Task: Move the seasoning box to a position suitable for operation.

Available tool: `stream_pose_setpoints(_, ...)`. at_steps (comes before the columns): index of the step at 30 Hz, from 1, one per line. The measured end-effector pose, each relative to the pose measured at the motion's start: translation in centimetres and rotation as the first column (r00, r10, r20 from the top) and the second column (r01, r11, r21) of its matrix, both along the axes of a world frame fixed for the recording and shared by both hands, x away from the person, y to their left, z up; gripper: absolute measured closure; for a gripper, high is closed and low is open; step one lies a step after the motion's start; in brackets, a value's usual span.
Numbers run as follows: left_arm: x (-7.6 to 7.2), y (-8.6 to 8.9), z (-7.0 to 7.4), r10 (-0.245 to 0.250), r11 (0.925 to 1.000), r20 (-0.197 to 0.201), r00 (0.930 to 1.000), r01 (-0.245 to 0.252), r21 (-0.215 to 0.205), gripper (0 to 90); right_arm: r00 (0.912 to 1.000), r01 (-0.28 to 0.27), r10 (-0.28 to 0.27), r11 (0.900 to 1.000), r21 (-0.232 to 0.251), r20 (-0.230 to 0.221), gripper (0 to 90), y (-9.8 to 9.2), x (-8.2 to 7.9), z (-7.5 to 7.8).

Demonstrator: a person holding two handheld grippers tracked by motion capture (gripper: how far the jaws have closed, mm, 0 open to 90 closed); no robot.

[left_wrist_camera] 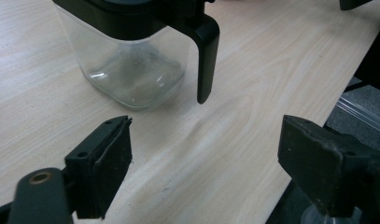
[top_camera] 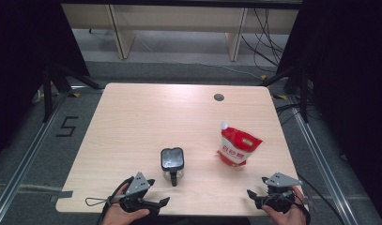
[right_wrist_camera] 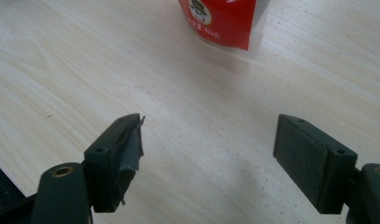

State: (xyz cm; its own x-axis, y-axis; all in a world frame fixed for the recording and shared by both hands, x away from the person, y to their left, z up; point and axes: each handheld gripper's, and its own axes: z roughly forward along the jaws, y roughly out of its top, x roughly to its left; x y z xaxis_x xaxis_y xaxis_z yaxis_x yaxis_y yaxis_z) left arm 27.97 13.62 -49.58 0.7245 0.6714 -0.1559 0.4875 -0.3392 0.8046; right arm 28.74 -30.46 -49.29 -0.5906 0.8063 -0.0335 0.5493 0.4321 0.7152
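Note:
A clear glass jar with a black lid and black handle (top_camera: 172,162) stands near the table's front middle; the left gripper view has it close ahead (left_wrist_camera: 131,60), handle hanging toward the jaws. A red and white spouted pouch (top_camera: 236,145) stands to its right, and its lower edge (right_wrist_camera: 220,21) tops the right gripper view. My left gripper (top_camera: 153,193) rests at the front edge, below and left of the jar, jaws wide open and empty (left_wrist_camera: 204,161). By the front right corner my right gripper (top_camera: 259,187) is open too, with bare wood between its jaws (right_wrist_camera: 208,158).
The light wooden table (top_camera: 146,117) has a round cable hole (top_camera: 219,97) at the back right. Black stands flank it on both sides, and cables lie on the floor at the right. A "5" is marked on the floor at the left (top_camera: 66,126).

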Motion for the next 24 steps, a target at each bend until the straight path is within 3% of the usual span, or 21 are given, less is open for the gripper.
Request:
stream_pose_setpoints(11,0.2,-0.9,-0.2,-0.005,0.9997,-0.008,1.0000,0.005,-0.025,27.4,1.0000,-0.003,0.003,1.000,-0.001,-0.003,23.7,0.0,0.1,-0.1)
stream_pose_setpoints(12,0.3,-1.0,-0.2,-0.018,0.9997,0.017,0.9997,0.018,-0.015,27.7,0.9999,-0.003,0.003,1.000,0.000,-0.013,23.3,0.1,0.1,-0.1)
stream_pose_setpoints(14,0.3,-1.2,-0.1,-0.004,0.9999,-0.007,1.0000,0.004,-0.012,29.1,0.9999,-0.010,0.010,1.000,-0.005,-0.010,23.3,0.1,0.1,-0.1)
stream_pose_setpoints(15,0.4,-1.2,-0.1,0.006,0.9999,0.006,1.0000,-0.006,0.009,29.8,0.9999,-0.003,0.003,1.000,0.002,-0.010,23.3,0.2,0.0,-0.1)
stream_pose_setpoints(17,0.5,-1.6,0.0,0.003,0.9998,-0.003,1.0000,-0.003,-0.022,33.3,0.9997,-0.006,0.006,1.000,0.005,-0.024,23.1,0.3,0.0,-0.1)
stream_pose_setpoints(18,0.6,-1.6,0.1,-0.004,0.9999,0.007,1.0000,0.004,-0.013,34.7,0.9995,0.001,0.000,1.000,0.011,-0.032,23.1,0.4,-0.1,0.0)
stream_pose_setpoints(20,0.9,-2.0,0.2,-0.010,0.9997,0.028,0.9996,0.011,-0.022,39.1,0.9999,-0.011,0.011,1.000,0.006,-0.011,23.0,0.4,0.0,-0.1)
stream_pose_setpoints(21,0.9,-2.4,0.1,0.014,0.9986,0.016,0.9998,-0.013,-0.051,40.8,0.9998,-0.011,0.011,1.000,0.007,-0.019,23.0,0.4,0.0,-0.1)
stream_pose_setpoints(23,1.1,-2.6,0.3,-0.002,0.9990,0.012,0.9999,0.003,-0.045,43.2,0.9995,-0.014,0.014,1.000,0.003,-0.029,23.0,0.4,0.0,-0.1)
stream_pose_setpoints(24,1.2,-2.8,0.3,0.004,0.9991,0.032,0.9995,-0.003,-0.042,45.8,0.9992,-0.017,0.017,1.000,0.004,-0.037,23.0,0.4,0.0,-0.1)
